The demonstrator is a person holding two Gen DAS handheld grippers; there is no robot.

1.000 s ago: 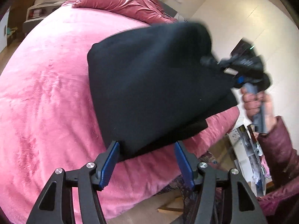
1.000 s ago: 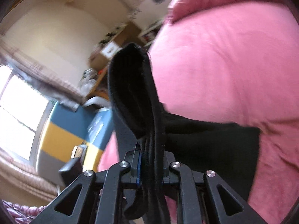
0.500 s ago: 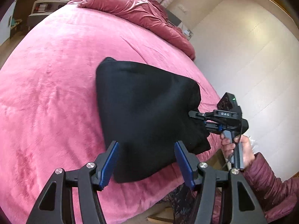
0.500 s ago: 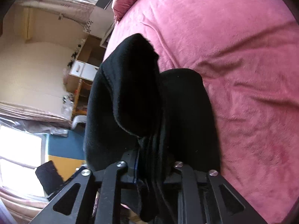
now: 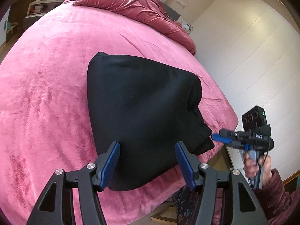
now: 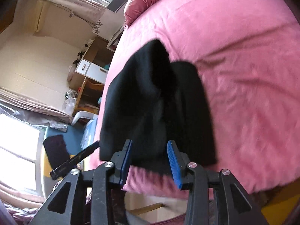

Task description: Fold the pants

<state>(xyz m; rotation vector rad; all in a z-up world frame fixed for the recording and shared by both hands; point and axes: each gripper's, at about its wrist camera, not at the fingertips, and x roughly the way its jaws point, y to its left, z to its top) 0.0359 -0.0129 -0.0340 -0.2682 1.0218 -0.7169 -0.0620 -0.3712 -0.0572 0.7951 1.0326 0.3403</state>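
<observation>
Black pants (image 5: 142, 116), folded into a thick bundle, lie on the pink bed (image 5: 46, 97) near its front corner. Far edge of the bundle is a rounded fold pointing up the bed. Near edge stops just short of the mattress edge. On the right side the layers are stepped and uneven, with a loose end sticking out toward the right gripper (image 5: 215, 136).

Left gripper (image 5: 148, 166): jaws wide, blue pads either side of the near edge of the pants, not pressing on the cloth; nothing held.

Right gripper: jaws have just been opening. In the right wrist view (image 6: 149, 159) the blue pads stand apart, the cloth edge seen beyond and between them, pads not pressing on it. In the left wrist view its tip is just beside the loose end, apart from it. A hand (image 5: 256, 166) in a dark red sleeve holds its handle.

Open room: wide bare pink surface to the left of and beyond the pants. To the right and front the bed drops off close by.

Surroundings: crumpled red quilt (image 5: 135, 7) at the head of the bed, well apart from the pants. White wall (image 5: 253, 56) on the right. Right wrist view: a wooden desk with white drawers (image 6: 88, 71) beyond the bed's far side and a bright window (image 6: 15, 136).
</observation>
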